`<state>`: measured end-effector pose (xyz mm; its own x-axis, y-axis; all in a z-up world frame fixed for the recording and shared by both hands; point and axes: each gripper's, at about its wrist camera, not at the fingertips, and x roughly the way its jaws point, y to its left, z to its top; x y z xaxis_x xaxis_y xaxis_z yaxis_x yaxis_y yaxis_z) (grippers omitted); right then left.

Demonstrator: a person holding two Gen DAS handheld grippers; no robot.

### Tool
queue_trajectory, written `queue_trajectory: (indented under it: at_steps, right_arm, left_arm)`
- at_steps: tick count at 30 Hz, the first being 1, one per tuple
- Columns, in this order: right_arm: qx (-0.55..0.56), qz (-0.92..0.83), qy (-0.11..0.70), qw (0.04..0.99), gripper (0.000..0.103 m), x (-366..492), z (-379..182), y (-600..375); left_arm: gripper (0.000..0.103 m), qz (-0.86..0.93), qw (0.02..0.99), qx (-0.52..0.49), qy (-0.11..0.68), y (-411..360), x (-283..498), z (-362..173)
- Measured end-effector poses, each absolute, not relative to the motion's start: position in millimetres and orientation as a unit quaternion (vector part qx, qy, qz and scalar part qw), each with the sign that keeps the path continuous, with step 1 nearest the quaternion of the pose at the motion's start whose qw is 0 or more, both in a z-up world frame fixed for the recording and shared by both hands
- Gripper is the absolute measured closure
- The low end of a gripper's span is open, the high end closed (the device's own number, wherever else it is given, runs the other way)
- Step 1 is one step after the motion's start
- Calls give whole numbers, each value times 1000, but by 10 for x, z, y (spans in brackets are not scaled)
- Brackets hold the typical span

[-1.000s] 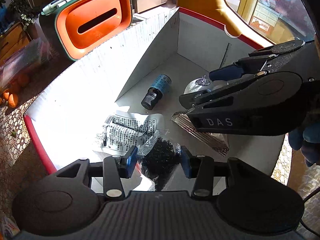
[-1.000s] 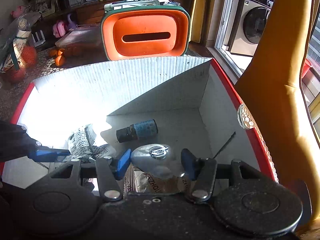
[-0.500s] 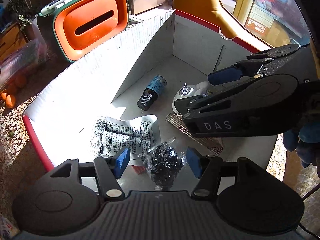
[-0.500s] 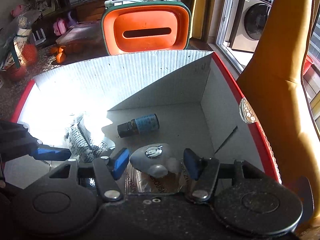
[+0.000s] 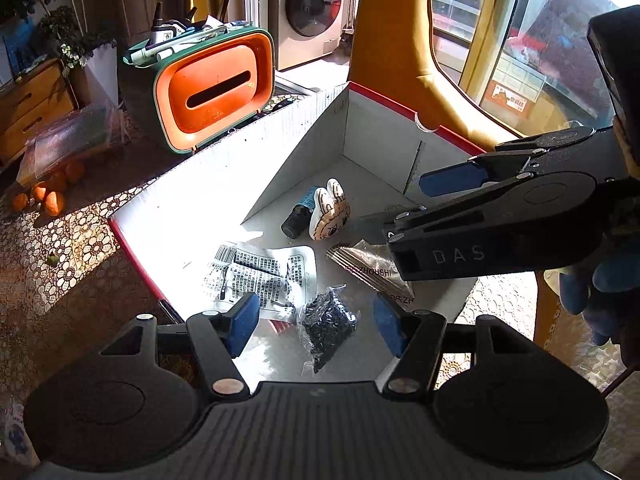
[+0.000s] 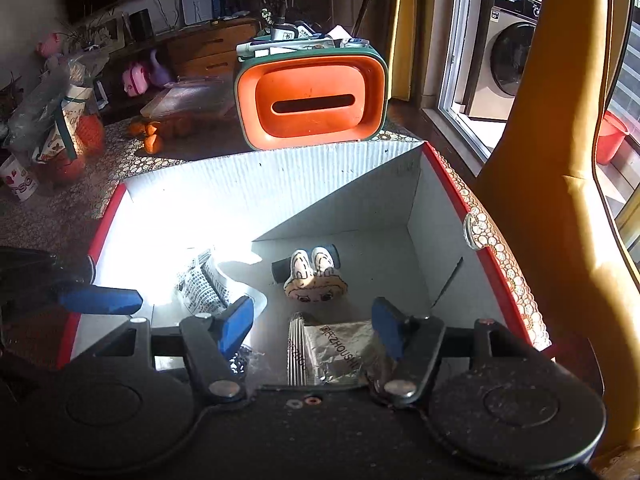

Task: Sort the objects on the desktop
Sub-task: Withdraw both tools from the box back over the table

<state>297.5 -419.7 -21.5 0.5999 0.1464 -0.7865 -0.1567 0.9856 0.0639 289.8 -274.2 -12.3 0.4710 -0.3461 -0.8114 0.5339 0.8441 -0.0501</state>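
A white cardboard box with a red rim (image 5: 192, 184) (image 6: 320, 184) holds the sorted things. Inside lie a small plush rabbit charm (image 5: 330, 216) (image 6: 316, 284), a dark dropper bottle with a blue label (image 5: 300, 216) (image 6: 280, 268), a printed paper packet (image 5: 264, 276) (image 6: 204, 288), a clear bag of small black parts (image 5: 326, 320) and a silver foil sachet (image 5: 372, 264) (image 6: 336, 350). My left gripper (image 5: 314, 322) is open and empty above the box's near edge. My right gripper (image 6: 312, 320) is open and empty above the sachet; it shows at the right of the left wrist view (image 5: 480, 216).
An orange and green tissue holder (image 5: 208, 92) (image 6: 312, 96) with pens on top stands behind the box. Oranges (image 5: 48, 200) lie on the lace tablecloth at the left. A yellow chair back (image 6: 540, 160) rises at the right, next to the box.
The right gripper let go of the plush charm, which now lies face up by the bottle. Both grippers have lifted and drawn back from the box and opened wider.
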Motion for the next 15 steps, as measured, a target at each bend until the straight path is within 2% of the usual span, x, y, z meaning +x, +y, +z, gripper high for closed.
queue_trajectory:
  at_steps: [15]
  right_arm:
    - [-7,109,402,909,38,2407,279,-3894]
  left_arm:
    - [41,-255,880,65,394,-2195,2247,391]
